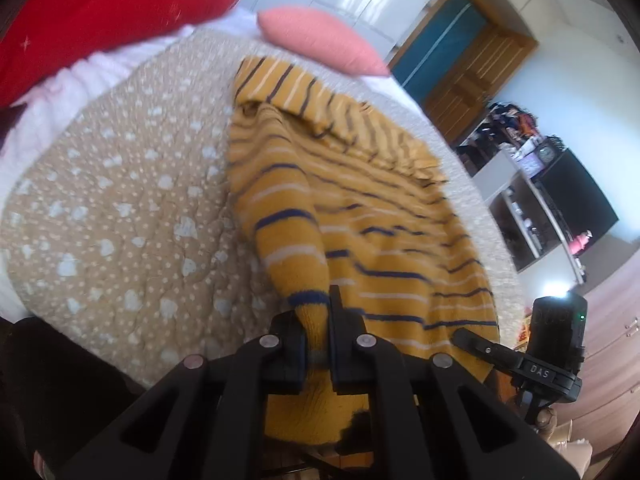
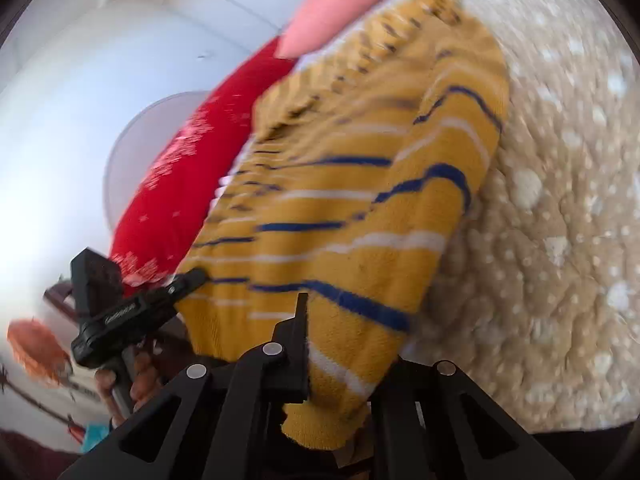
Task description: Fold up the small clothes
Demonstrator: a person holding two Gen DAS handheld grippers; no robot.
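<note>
A small mustard-yellow knit sweater (image 1: 360, 208) with navy and white stripes lies on a beige dotted quilt (image 1: 120, 220). My left gripper (image 1: 316, 320) is shut on one yellow cuff end of it, near the bed's front edge. My right gripper (image 2: 340, 340) is shut on the other striped end of the sweater (image 2: 340, 200); its right finger is hidden under the cloth. The right gripper also shows in the left wrist view (image 1: 520, 360), at the sweater's right side. The left gripper shows in the right wrist view (image 2: 132, 308), at the sweater's left side.
A red pillow (image 1: 100, 12) and a pink pillow (image 1: 320, 40) lie at the head of the bed. A wooden door (image 1: 468, 64), a shelf with clutter and a dark screen (image 1: 572, 200) stand to the right of the bed.
</note>
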